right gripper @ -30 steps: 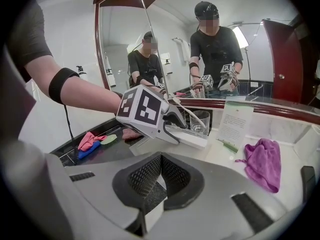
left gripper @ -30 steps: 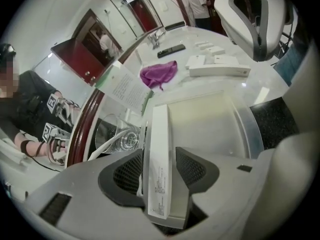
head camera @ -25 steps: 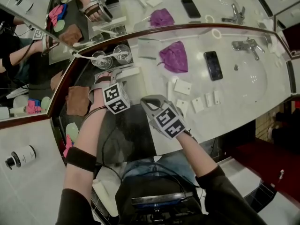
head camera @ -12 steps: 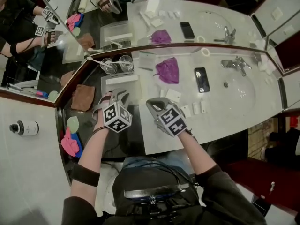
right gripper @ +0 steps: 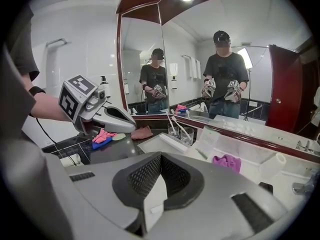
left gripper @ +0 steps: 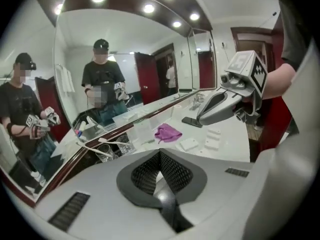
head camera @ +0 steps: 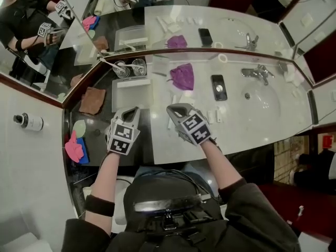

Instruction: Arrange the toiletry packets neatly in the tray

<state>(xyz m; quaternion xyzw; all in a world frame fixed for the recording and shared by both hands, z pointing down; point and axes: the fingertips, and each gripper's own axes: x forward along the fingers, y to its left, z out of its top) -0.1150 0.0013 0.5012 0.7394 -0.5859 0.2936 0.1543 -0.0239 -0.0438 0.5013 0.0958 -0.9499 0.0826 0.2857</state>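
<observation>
The clear tray (head camera: 119, 96) stands on the counter by the mirror with one long white packet (head camera: 134, 83) along its far side. More white packets (head camera: 187, 95) lie loose on the pale counter right of it, also seen as packets (left gripper: 189, 144). My left gripper (head camera: 131, 111) hovers over the dark counter just in front of the tray. Its jaws have just been closing and are now shut with nothing between them (left gripper: 161, 154). My right gripper (head camera: 175, 109) hangs beside it above the loose packets, shut, with nothing visibly held (right gripper: 159, 156).
A purple cloth (head camera: 182, 76) and a black phone (head camera: 217, 87) lie behind the packets. Two glasses (head camera: 129, 68) with toothbrushes stand by the mirror. A brown cloth (head camera: 93, 100) and pink and blue cloths (head camera: 75, 148) are at left. The sink (head camera: 265, 106) and tap (head camera: 256, 72) are at right.
Both grippers have lifted and drawn back toward me. The left one has come away from the tray, rolled, and its jaws have gone from open to shut.
</observation>
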